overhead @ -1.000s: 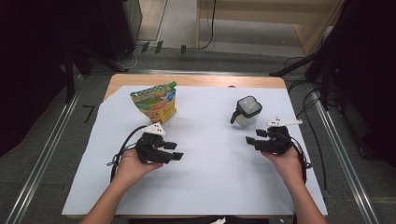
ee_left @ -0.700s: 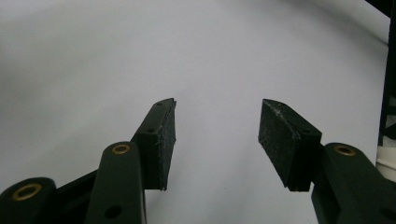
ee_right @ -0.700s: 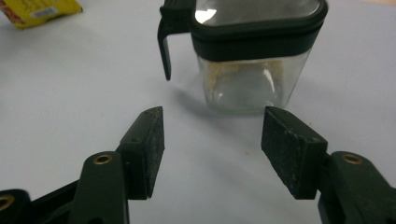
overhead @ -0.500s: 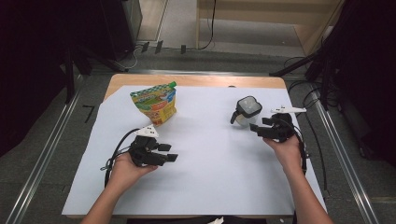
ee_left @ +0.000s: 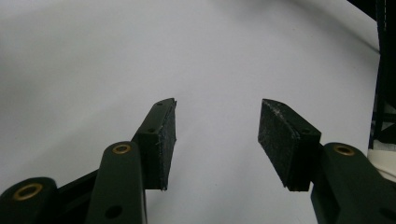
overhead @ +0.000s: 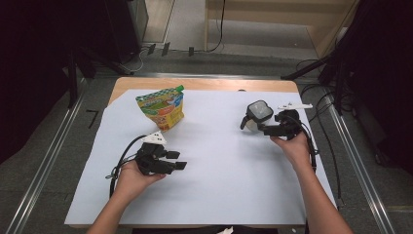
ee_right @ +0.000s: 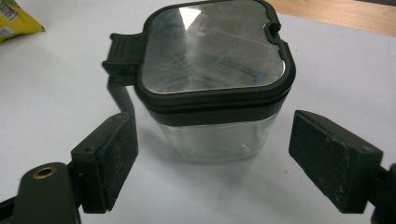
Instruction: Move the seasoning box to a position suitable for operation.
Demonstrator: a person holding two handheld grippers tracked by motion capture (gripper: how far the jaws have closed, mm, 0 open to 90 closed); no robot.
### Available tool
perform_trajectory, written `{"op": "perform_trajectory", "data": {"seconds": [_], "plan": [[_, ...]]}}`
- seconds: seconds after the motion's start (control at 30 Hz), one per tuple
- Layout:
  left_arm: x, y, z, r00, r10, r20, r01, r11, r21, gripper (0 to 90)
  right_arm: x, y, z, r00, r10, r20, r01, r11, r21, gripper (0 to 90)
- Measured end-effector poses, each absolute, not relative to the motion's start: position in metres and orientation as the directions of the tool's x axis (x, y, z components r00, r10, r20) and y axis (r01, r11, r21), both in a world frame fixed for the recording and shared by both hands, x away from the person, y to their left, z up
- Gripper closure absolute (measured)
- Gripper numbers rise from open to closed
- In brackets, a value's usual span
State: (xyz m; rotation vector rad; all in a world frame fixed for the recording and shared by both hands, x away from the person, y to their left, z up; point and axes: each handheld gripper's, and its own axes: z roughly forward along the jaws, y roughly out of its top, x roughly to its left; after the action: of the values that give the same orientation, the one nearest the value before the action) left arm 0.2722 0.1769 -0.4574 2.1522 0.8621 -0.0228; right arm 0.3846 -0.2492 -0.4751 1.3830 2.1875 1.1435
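Observation:
A clear square jar (overhead: 257,115) with a black lid, a shiny top and a side handle stands at the right on the white sheet (overhead: 219,190). My right gripper (overhead: 266,128) is right behind it, open, and its jaws have just been opening. In the right gripper view the jar (ee_right: 215,56) sits between the right gripper's (ee_right: 215,156) pads (ee_right: 114,156), with a gap on each side. My left gripper (overhead: 178,161) rests low over the sheet at the front left. It is open with nothing between its pads (ee_left: 166,135), as the left gripper (ee_left: 217,135) view shows.
A yellow and green snack pouch (overhead: 161,108) stands upright at the back left, and its corner (ee_right: 16,18) appears in the right gripper view. The wooden table edge (overhead: 204,84) runs along the back. Cables (overhead: 321,131) trail off the right side.
My right gripper has moved forward and left up to the jar, and its jaws have spread wider around it. The left hand has stayed put.

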Motion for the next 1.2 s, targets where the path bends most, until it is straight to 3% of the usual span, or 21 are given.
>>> {"op": "perform_trajectory", "data": {"seconds": [0.2, 0.8, 1.2], "plan": [[0.273, 0.178, -0.459, 0.765, 0.576, -0.288, 0.589, -0.445, 0.675, 46.6, 0.395, -0.244, -0.493, -0.487, 0.860, 0.155, 0.618, 0.213, 0.757, 14.7], [0.275, 0.179, -0.461, 0.761, 0.577, -0.298, 0.597, -0.441, 0.670, 46.3, 0.413, -0.227, -0.522, -0.500, 0.859, 0.114, 0.469, 0.157, 0.869, 13.5], [0.276, 0.178, -0.461, 0.763, 0.574, -0.299, 0.597, -0.447, 0.666, 46.1, 0.419, -0.218, -0.522, -0.466, 0.877, 0.120, 0.491, 0.144, 0.859, 13.0]]}}
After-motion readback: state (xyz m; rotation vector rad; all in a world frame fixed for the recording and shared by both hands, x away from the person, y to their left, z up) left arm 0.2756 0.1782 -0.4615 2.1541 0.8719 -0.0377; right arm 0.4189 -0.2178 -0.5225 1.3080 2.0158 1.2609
